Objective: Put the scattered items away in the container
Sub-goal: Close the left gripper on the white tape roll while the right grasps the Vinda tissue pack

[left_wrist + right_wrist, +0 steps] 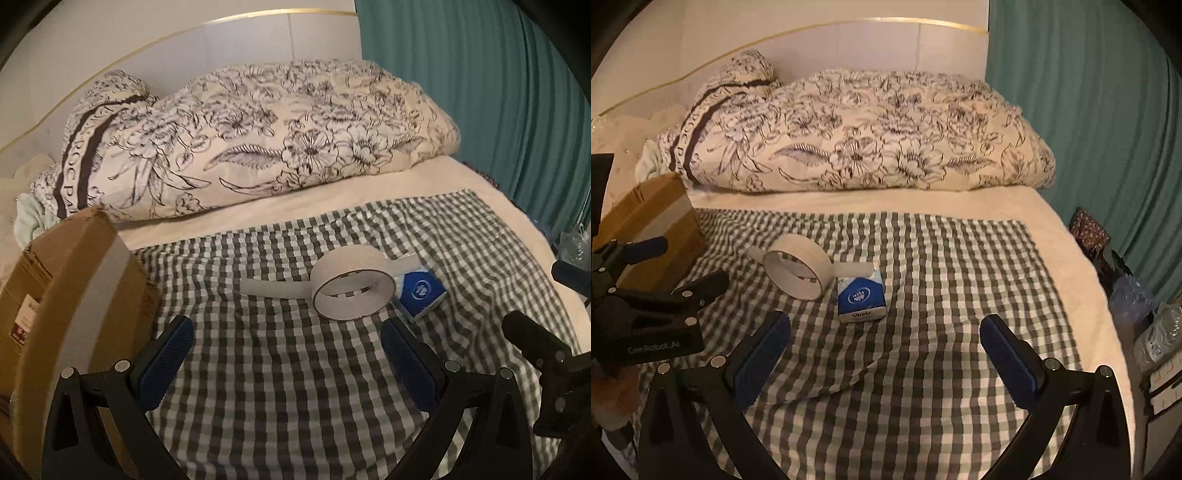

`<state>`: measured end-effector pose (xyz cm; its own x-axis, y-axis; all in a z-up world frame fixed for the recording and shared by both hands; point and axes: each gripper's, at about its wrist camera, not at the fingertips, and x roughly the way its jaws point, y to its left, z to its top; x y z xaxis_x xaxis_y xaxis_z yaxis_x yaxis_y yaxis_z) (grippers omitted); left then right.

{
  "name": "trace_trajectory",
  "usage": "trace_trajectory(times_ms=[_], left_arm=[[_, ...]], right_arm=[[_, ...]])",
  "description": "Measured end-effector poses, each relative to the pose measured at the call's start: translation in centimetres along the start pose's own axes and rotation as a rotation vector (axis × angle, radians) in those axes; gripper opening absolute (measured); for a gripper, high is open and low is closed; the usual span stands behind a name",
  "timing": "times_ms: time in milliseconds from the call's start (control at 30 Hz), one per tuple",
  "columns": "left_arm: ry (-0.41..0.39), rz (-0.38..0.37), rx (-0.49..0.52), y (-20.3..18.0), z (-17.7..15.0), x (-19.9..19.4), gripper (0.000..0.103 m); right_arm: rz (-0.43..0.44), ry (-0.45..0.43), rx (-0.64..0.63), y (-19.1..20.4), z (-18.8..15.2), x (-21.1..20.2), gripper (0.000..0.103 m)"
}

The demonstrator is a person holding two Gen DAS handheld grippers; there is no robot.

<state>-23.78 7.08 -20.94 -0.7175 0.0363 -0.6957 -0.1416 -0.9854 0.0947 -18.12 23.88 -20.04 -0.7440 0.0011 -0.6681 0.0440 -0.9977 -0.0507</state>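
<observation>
The tape roll [351,286] lies just above the middle of the left wrist frame, dead ahead of the left gripper [284,363] and a little right of its centre line, so the left hand looks the nearer and better lined up. It rests tipped on the checked cloth [280,398], its open hoop facing the camera, so its axis points back toward the gripper rather than up. It is a wide, pale roll, nearly used up to judge by the thin wall, with a loose tail [273,288] trailing to the left across the cloth and another strip poking out at the upper right. Touching it on that right side is a small blue and white tissue pack [421,293]; in the right wrist frame the pack [862,301] sits centre-left, straight ahead of the right gripper [884,354], with the roll [798,271] to its upper left.

Both grippers hang spread wide and empty, blue pads [168,363] well apart, above the cloth.

The cardboard box [77,295] fills the left edge of the left frame, close beside the left gripper; its opening is out of sight, so I can't say how full it is. Behind lie a floral duvet [258,136] and, upper right, a teal curtain [480,92]
</observation>
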Motion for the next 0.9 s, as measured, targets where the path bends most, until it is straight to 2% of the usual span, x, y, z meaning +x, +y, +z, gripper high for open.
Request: trace_trajectory(times_ms=[167, 300, 567, 633, 667, 767, 833, 900], left_arm=[[0.021, 0.001, 0.004, -0.1, 0.2, 2.8, 0.103], [0.062, -0.034, 0.010, -0.3, 0.3, 5.2, 0.103], [0.099, -0.049, -0.011, -0.7, 0.8, 8.9, 0.103], [0.108, -0.047, -0.018, -0.9, 0.9, 9.7, 0.093], [0.113, -0.050, -0.020, -0.9, 0.9, 10.1, 0.091], [0.120, -0.052, -0.024, -1.1, 0.9, 10.9, 0.073], [0.130, -0.059, -0.024, -1.2, 0.8, 11.5, 0.047], [0.149, -0.082, -0.027, -1.2, 0.5, 12.0, 0.032]], right_arm=[[0.009, 0.031, 0.003, -0.1, -0.4, 2.9, 0.103], [0.025, 0.060, 0.001, 0.0, -0.7, 5.2, 0.103], [0.043, 0.091, -0.009, 0.2, -1.2, 8.8, 0.103], [0.045, 0.091, -0.002, 0.1, -1.2, 9.6, 0.102], [0.047, 0.088, 0.000, 0.1, -1.1, 9.9, 0.097], [0.055, 0.086, -0.012, 0.6, -0.9, 10.8, 0.090], [0.057, 0.075, -0.030, 1.1, -0.7, 11.3, 0.090], [0.063, 0.075, -0.049, 1.6, -0.5, 12.0, 0.090]])
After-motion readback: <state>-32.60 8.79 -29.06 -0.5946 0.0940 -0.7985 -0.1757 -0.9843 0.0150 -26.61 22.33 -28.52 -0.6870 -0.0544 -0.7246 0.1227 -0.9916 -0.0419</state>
